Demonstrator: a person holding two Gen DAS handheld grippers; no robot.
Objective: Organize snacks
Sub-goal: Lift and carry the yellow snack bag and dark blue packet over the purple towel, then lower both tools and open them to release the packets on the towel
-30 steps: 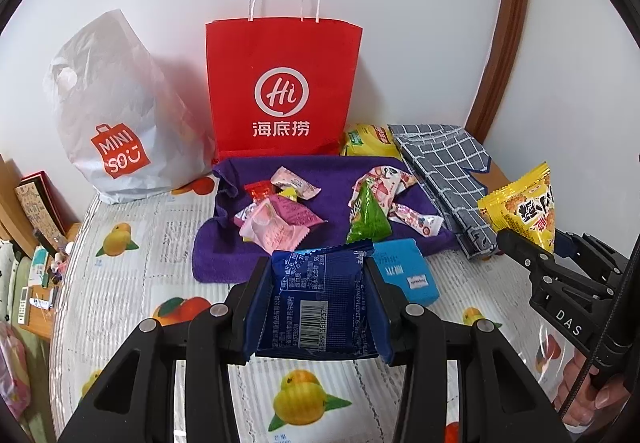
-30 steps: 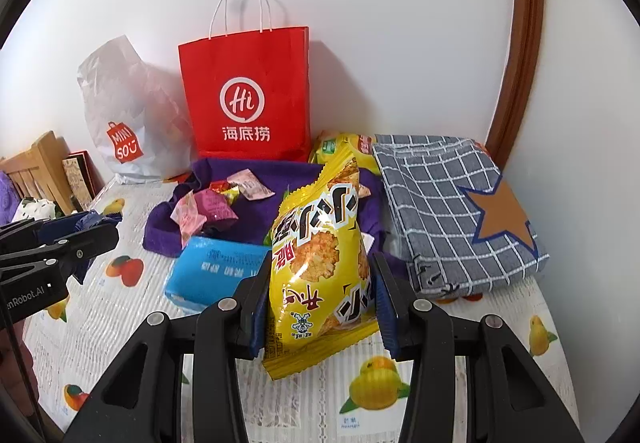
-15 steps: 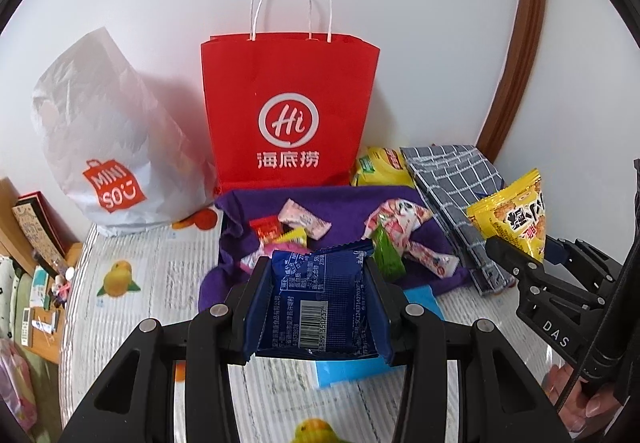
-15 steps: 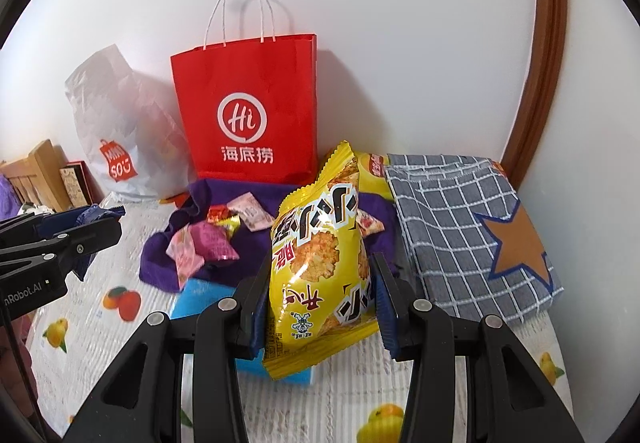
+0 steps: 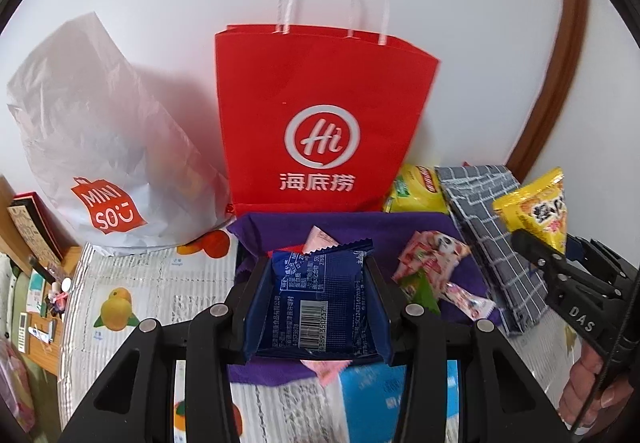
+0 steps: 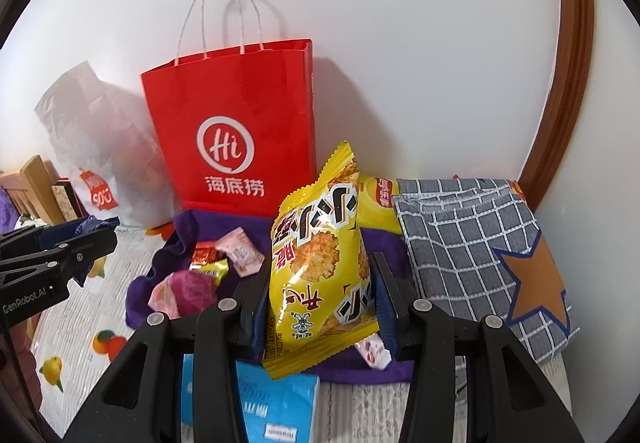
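Note:
My left gripper [image 5: 316, 275] is shut on a dark blue snack packet [image 5: 318, 303], held above the purple cloth [image 5: 360, 227]. My right gripper [image 6: 320, 275] is shut on a yellow cracker bag [image 6: 320, 255], which stands upright between the pads. A red paper bag [image 5: 320, 123] with white handles stands against the wall straight ahead, seen in the right wrist view as the same red paper bag [image 6: 236, 131]. Small wrapped candies [image 6: 188, 287] lie loose on the purple cloth [image 6: 192, 227]. The right gripper [image 5: 560, 275] with its yellow bag shows at the left view's right edge.
A white plastic bag [image 5: 92, 147] leans on the wall to the left. A grey checked cloth pouch with a star [image 6: 480, 243] lies right, a yellow chip bag [image 6: 376, 203] behind it. A light blue pack [image 6: 276, 399] lies near the front. A person's hand [image 5: 592, 387] grips the right tool.
Both grippers have moved forward toward the red paper bag with their packets; the bag looms larger and the blue pack has slid under the grippers. Grips are unchanged.

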